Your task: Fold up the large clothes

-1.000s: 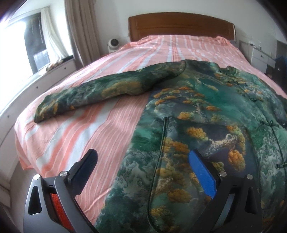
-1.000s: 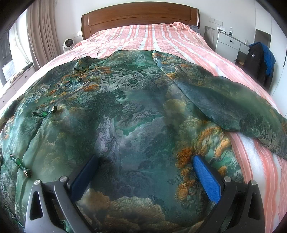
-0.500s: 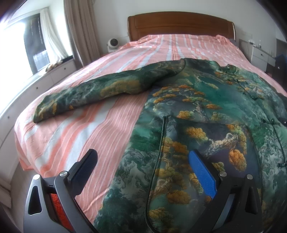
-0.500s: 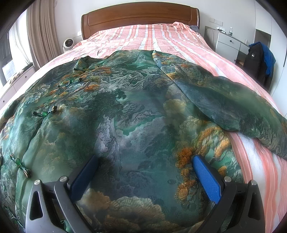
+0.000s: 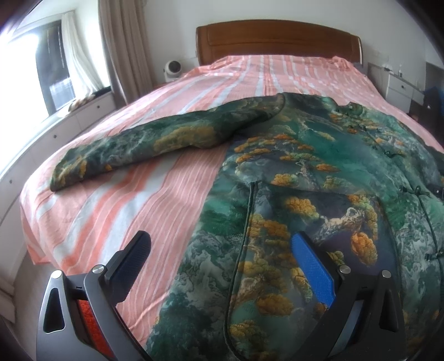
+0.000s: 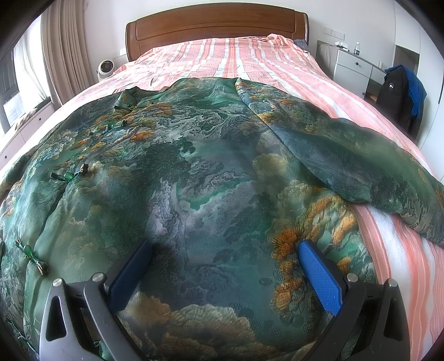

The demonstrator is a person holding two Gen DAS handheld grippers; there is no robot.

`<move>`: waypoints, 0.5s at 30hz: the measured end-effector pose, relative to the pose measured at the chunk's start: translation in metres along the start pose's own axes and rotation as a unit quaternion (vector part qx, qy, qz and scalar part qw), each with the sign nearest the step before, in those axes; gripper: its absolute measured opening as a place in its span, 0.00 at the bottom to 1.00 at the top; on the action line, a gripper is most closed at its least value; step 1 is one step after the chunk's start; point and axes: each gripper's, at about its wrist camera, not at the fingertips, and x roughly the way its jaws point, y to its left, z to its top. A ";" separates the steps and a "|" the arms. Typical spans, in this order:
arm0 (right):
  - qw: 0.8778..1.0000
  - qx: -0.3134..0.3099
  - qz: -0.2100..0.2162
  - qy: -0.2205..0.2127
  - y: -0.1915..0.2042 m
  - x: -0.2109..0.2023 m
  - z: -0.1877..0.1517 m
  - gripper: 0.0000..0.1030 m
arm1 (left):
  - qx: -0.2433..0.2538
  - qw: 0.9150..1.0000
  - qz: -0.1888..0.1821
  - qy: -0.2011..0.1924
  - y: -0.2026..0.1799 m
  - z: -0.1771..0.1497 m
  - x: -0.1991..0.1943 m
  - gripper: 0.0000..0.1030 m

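A large green jacket printed with mountains and orange trees lies spread flat on the bed, collar toward the headboard. One sleeve stretches out to the left over the bedspread. The jacket fills the right wrist view, its other sleeve running out to the right. My left gripper hovers open over the jacket's lower left edge, nothing between its fingers. My right gripper stands open above the lower right part of the jacket, also holding nothing.
The bed has a pink and white striped cover and a wooden headboard. A window and curtain stand at the left, a small round fan beside them. White drawers and a dark coat stand at the right.
The left wrist view has drifted slightly, so the jacket sits a little further right and lower. The right gripper has not visibly moved.
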 end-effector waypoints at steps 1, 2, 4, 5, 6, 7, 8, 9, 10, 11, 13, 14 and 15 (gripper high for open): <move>1.000 0.000 0.000 0.000 0.000 0.000 0.001 1.00 | 0.001 1.000 0.000 -0.002 0.000 0.001 -0.001 0.99; 1.000 0.000 0.000 0.000 0.000 0.000 0.000 1.00 | 0.000 1.000 -0.001 -0.002 -0.001 0.001 -0.002 0.99; 1.000 0.000 0.000 0.000 0.000 0.000 0.000 1.00 | -0.002 1.000 -0.019 0.003 -0.001 0.002 -0.003 1.00; 1.000 0.000 0.000 0.000 0.000 0.000 0.000 1.00 | -0.006 0.999 -0.039 0.007 -0.001 0.003 -0.004 1.00; 1.000 0.000 0.000 0.000 0.000 0.000 0.000 1.00 | -0.010 0.999 -0.052 0.008 0.000 0.005 -0.006 1.00; 1.000 0.000 0.000 0.000 0.000 0.000 0.000 1.00 | -0.015 0.997 -0.071 0.004 0.001 0.006 -0.010 1.00; 1.000 0.000 0.000 0.000 0.000 0.000 0.000 1.00 | -0.021 0.996 -0.088 -0.003 0.002 0.008 -0.017 1.00; 1.000 0.000 0.000 0.000 0.000 0.000 0.000 1.00 | -0.023 0.995 -0.095 -0.009 0.002 0.010 -0.021 1.00; 1.000 0.000 0.000 0.000 0.000 0.000 0.000 1.00 | -0.025 0.995 -0.097 -0.016 0.002 0.013 -0.028 1.00; 1.000 0.000 0.000 0.000 0.000 0.000 0.000 1.00 | -0.024 0.995 -0.095 -0.021 0.002 0.016 -0.033 1.00; 1.000 0.000 0.000 0.000 0.000 0.000 0.000 1.00 | -0.023 0.995 -0.089 -0.028 -0.001 0.025 -0.043 1.00; 1.000 0.000 0.000 0.000 0.000 0.000 0.000 1.00 | -0.023 0.995 -0.088 -0.028 -0.002 0.028 -0.048 1.00; 1.000 0.000 0.000 0.000 0.000 0.000 0.000 1.00 | -0.027 0.995 -0.090 -0.026 -0.002 0.031 -0.054 1.00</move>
